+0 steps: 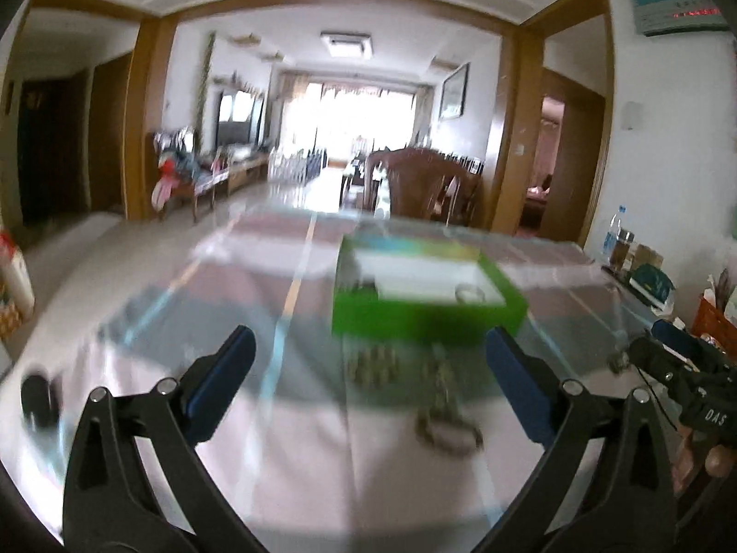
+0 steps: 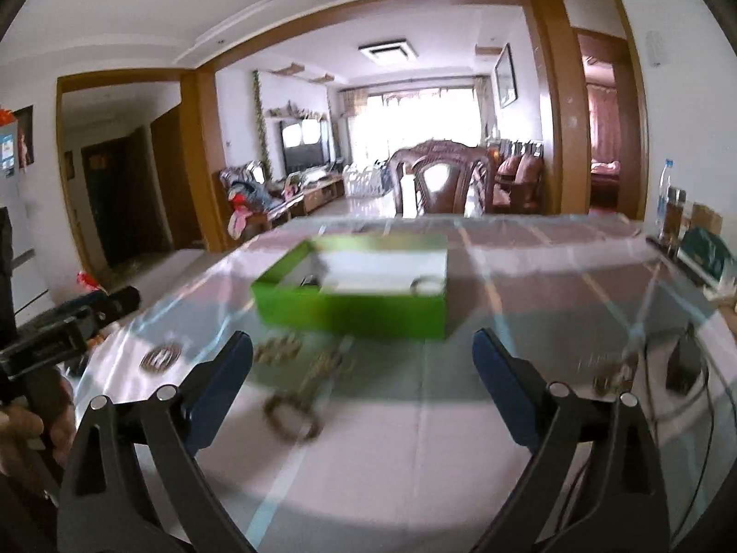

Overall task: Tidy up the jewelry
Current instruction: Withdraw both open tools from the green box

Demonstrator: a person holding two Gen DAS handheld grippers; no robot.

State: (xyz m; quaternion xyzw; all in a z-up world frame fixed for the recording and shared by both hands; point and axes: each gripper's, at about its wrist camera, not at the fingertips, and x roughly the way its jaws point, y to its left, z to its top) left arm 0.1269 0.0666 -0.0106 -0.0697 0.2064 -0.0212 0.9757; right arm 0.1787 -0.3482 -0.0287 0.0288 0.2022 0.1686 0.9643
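1. Jewelry: a chain bracelet and beaded pieces lie on the counter just before the green box.
2. Left hand-held gripper and right hand-held gripper are both spread, empty.
3. Step in hand, as I judge it: approach; next, close on one piece and put it in the box.

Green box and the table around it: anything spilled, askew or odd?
Nothing is spilled or damaged. The green box sits flat and open with a ring inside. Several jewelry pieces, including a chain, lie loose on the table in front of it, blurred.
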